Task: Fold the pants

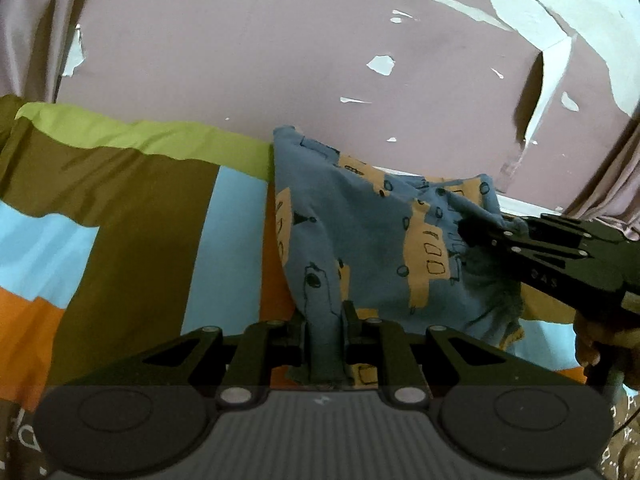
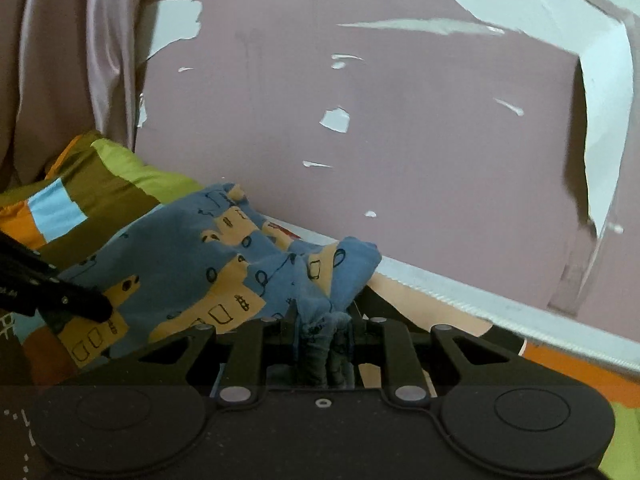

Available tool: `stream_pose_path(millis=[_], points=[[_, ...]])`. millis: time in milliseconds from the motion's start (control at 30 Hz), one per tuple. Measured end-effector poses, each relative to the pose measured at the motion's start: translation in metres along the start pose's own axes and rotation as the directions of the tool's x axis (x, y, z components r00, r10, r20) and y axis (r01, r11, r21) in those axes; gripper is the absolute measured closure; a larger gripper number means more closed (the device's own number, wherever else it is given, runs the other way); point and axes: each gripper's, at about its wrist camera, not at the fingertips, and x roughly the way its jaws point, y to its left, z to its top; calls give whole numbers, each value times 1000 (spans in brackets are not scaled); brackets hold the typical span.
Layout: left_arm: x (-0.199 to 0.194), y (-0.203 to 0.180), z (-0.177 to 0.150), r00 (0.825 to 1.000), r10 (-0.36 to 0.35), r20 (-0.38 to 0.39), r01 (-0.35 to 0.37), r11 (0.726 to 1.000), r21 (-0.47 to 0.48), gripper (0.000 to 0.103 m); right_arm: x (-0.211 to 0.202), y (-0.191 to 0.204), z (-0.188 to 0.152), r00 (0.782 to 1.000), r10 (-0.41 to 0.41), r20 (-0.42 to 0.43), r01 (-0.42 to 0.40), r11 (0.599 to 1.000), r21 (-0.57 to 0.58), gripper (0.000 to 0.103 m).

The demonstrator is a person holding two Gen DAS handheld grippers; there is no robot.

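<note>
The pants (image 1: 372, 240) are blue with tan blocks and black drawings. They hang lifted between both grippers above the patchwork bedspread (image 1: 132, 232). My left gripper (image 1: 324, 320) is shut on a bunched edge of the pants. My right gripper (image 2: 324, 320) is shut on another bunched edge of the pants (image 2: 188, 264). The right gripper also shows in the left wrist view (image 1: 480, 236), pinching the cloth at the right. The left gripper shows in the right wrist view (image 2: 96, 308) at the left edge.
The bedspread (image 2: 80, 196) has green, brown, light blue and orange patches. A mauve wall with peeling paint (image 1: 320, 60) stands close behind the bed. A curtain (image 2: 60, 60) hangs at the left. A white bed edge (image 2: 480, 292) runs along the wall.
</note>
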Motion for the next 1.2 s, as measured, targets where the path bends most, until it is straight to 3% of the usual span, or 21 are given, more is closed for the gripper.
stream_pose_path(millis=[300, 500, 567, 700, 833, 1000, 1200], points=[[-1, 2, -4, 1000, -11, 1, 11, 1000, -1, 84, 9, -4, -5, 1000, 6, 0, -6, 999, 37, 80], [2, 2, -1, 1000, -10, -9, 10, 1000, -5, 76, 3, -7, -8, 1000, -18, 3, 18, 998, 64, 70], [0, 2, -2, 1000, -6, -6, 6, 1000, -2, 70, -1, -7, -9, 1000, -23, 12, 22, 997, 78, 65], [-9, 0, -1, 1000, 10, 27, -10, 1000, 10, 34, -14, -5, -10, 998, -42, 37, 39, 995, 93, 43], [-25, -7, 3, 996, 28, 87, -31, 999, 36, 16, -33, 1, -8, 996, -50, 75, 43, 995, 90, 22], [-46, -12, 5, 984, 67, 166, -74, 997, 37, 2, -61, 10, -4, 990, -67, 123, 54, 993, 103, 4], [-71, -13, 3, 970, 112, 217, -121, 992, 27, 0, -94, 22, 1, 983, -104, 154, 79, 984, 161, 1]])
